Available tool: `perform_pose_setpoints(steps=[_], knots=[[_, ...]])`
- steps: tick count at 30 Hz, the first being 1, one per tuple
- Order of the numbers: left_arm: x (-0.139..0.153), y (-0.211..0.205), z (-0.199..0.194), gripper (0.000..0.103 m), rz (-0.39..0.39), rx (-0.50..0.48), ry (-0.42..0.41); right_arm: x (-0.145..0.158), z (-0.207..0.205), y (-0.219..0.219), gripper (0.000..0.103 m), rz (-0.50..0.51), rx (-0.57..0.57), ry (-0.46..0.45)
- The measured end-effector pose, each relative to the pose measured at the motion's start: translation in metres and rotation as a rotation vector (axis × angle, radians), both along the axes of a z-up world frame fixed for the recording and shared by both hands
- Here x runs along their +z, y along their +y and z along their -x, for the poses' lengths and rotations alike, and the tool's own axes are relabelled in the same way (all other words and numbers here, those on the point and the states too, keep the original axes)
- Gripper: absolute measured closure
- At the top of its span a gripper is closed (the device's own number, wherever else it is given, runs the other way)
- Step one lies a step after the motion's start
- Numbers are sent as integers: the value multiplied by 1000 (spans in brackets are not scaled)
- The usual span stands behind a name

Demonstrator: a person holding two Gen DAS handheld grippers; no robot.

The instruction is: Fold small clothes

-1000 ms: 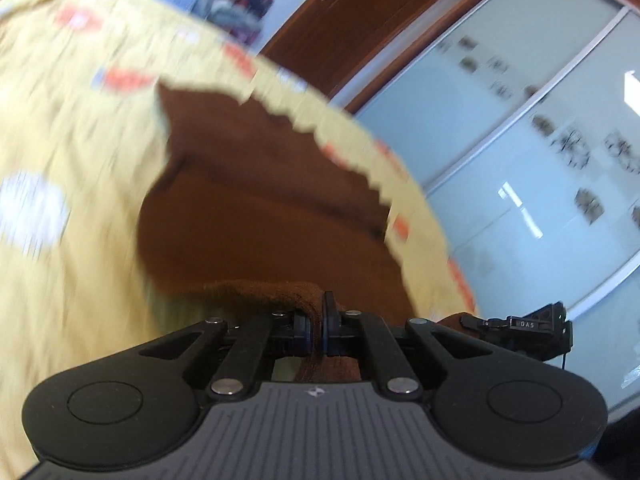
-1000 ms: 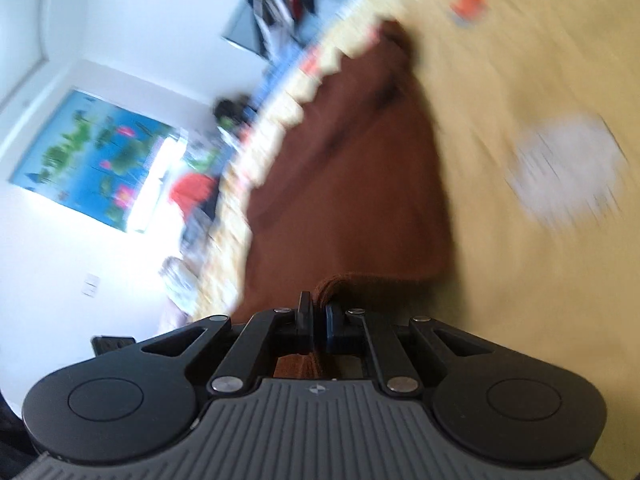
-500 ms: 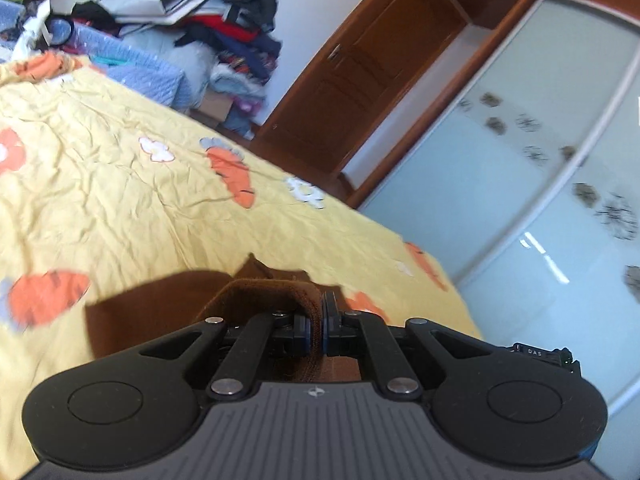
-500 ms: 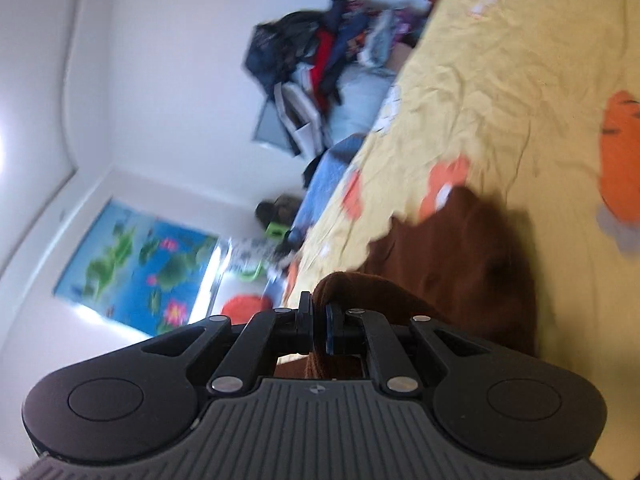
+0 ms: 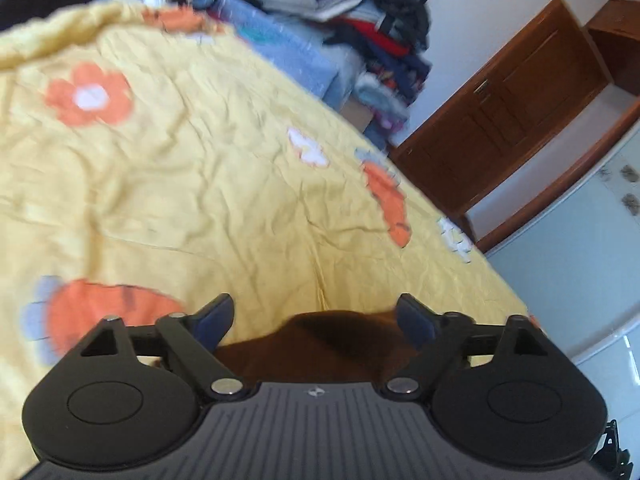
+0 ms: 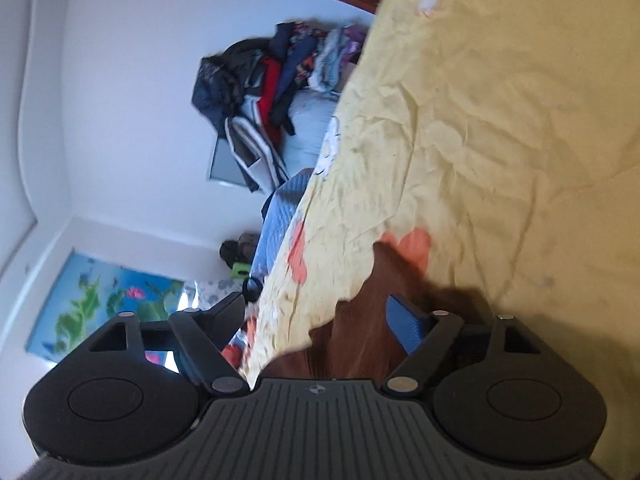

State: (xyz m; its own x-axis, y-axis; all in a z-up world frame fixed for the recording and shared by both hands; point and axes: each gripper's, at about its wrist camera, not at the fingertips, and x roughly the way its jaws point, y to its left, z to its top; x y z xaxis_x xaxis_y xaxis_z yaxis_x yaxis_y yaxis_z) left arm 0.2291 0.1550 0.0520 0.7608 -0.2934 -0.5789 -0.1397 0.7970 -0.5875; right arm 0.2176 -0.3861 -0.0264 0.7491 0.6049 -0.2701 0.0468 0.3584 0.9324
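Left wrist view shows the left tongs [image 5: 316,322] spread wide, blue-padded fingertips [image 5: 416,322] well apart and gripping nothing. Between and just below them lies the brown garment [image 5: 332,344], resting on the yellow bedspread [image 5: 208,184] close to the near edge of the bed; only its upper rim shows above the tool body. The bedspread is wrinkled and printed with orange flowers [image 5: 89,94]. Past the far edge of the bed a heap of clothes [image 5: 372,28] is stacked against the wall, and a wooden door [image 5: 516,120] stands beyond the bed's right-hand edge.

Right wrist view, rolled sideways, shows the right tongs [image 6: 320,320] likewise spread, with nothing between the fingers. The brown garment [image 6: 372,320] lies flat on the yellow bedspread [image 6: 500,120] beneath and ahead of them, its far tip touching an orange print. The heap of clothes [image 6: 264,88] sits off the bed's far edge, and a blue picture [image 6: 104,300] hangs on the wall.
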Motion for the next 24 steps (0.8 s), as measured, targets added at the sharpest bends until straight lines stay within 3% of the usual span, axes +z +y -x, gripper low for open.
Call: perform_pose_setpoints(steps=[5,9,11,16,20,24], knots=[[-4,18,87,14,0,67,7,18,79,-9,15,171,29,-49],[-35,19,146,14,24,130,96,15,138,-7,13,376,1,-3],[-41,14,167,13,20,153,53,4,154,-5,13,360,8,41],[-34,-2,167,13,4,117,37,-1,157,11,13,317,35,48],[-16,-5,156,13,-112,135,-33,12,149,18,15,326,24,48],[-16,-6,138,13,-229,-4,-35,31,145,21,13,442,49,-25]])
